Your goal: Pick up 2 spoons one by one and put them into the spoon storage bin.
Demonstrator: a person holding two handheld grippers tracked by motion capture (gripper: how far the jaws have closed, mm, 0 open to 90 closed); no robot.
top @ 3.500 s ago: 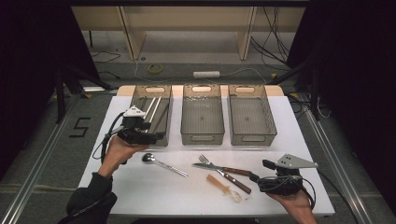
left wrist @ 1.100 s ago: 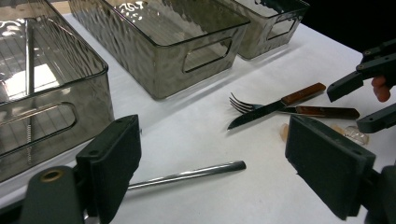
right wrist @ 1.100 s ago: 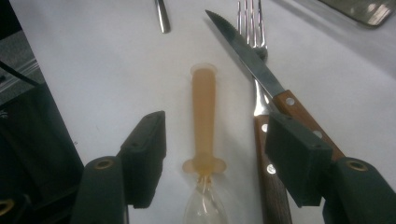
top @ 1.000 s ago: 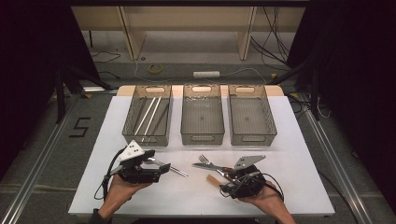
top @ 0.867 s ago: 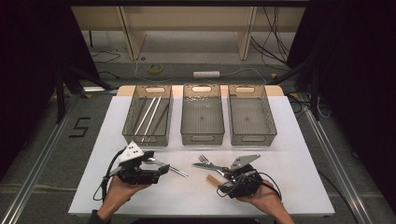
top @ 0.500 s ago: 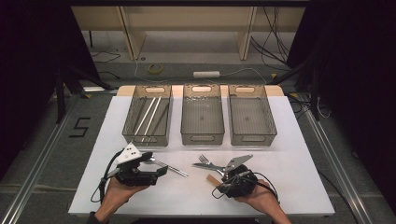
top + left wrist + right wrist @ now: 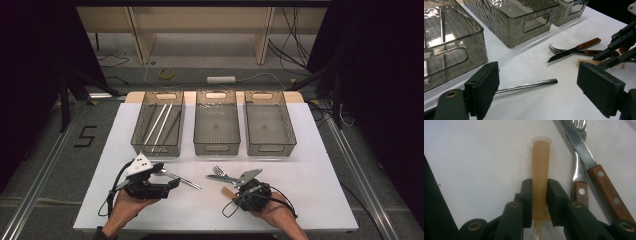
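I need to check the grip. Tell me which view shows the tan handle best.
The right gripper view: the tan handle runs up the middle, pinched between the right tool pads. The left gripper view shows a pale sliver; the high view, a small stub.

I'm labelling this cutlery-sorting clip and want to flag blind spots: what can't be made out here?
- Tan-handled utensil: right gripper view, its working end is hidden below the right gripper, whose jaws have just been closing on the handle.
- Metal utensil: left gripper view, its far end is hidden behind the open left gripper.
- Rods in the left bin: high view, too small to identify.
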